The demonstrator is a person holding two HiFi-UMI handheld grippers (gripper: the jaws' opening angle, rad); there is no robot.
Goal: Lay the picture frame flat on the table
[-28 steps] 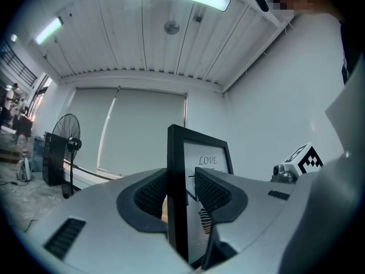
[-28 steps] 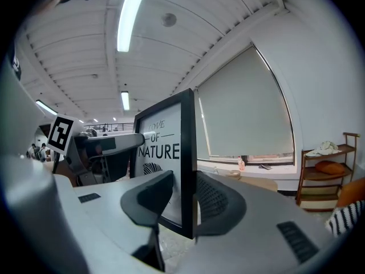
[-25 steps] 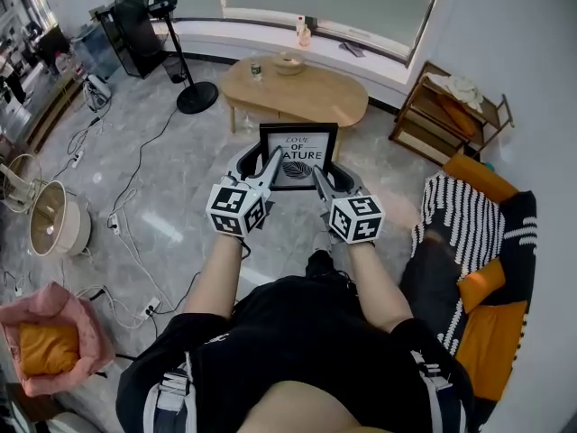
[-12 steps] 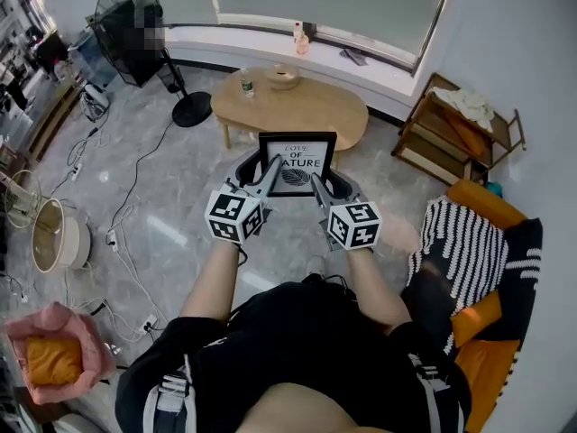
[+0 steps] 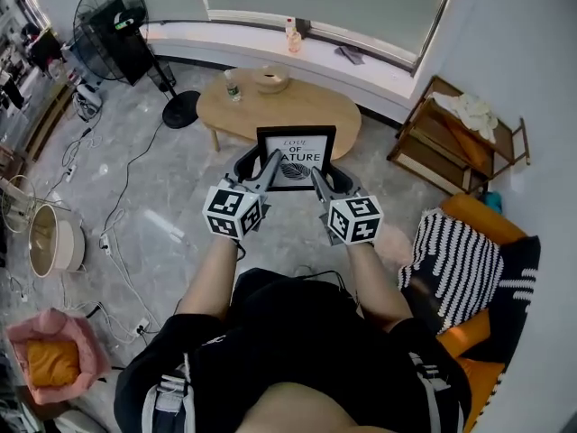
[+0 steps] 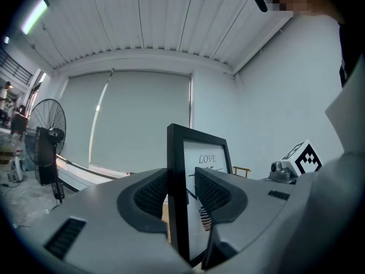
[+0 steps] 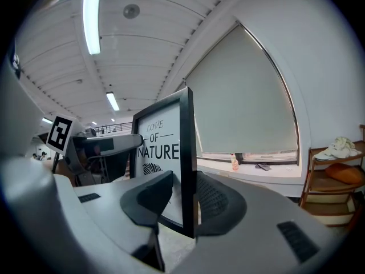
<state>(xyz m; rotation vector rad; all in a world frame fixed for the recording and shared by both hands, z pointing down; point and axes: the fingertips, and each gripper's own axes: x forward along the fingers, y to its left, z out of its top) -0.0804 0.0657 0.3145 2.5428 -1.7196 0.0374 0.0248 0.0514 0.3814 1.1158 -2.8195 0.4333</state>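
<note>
In the head view the picture frame (image 5: 296,158) is held upright in the air between the two grippers, its print facing the person, on the near side of the oval wooden table (image 5: 306,115), with its top edge overlapping the table's near rim. The left gripper (image 5: 267,166) clamps the frame's left side and the right gripper (image 5: 320,178) its right side. A bowl (image 5: 270,79) sits on the far part of the table, a standing fan (image 5: 113,25) is at the far left, a wooden shelf (image 5: 460,138) at the right and a striped cushion (image 5: 460,255) nearer on the right. In the left gripper view both ribbed pads press on the black left edge of the frame, one on the back and one on the glass, and the frame stands vertical between them. In the right gripper view the jaws are closed on the frame's right edge the same way, pads on front and back, with the print reading "LOVE OF NATURE" turned to the left
</note>
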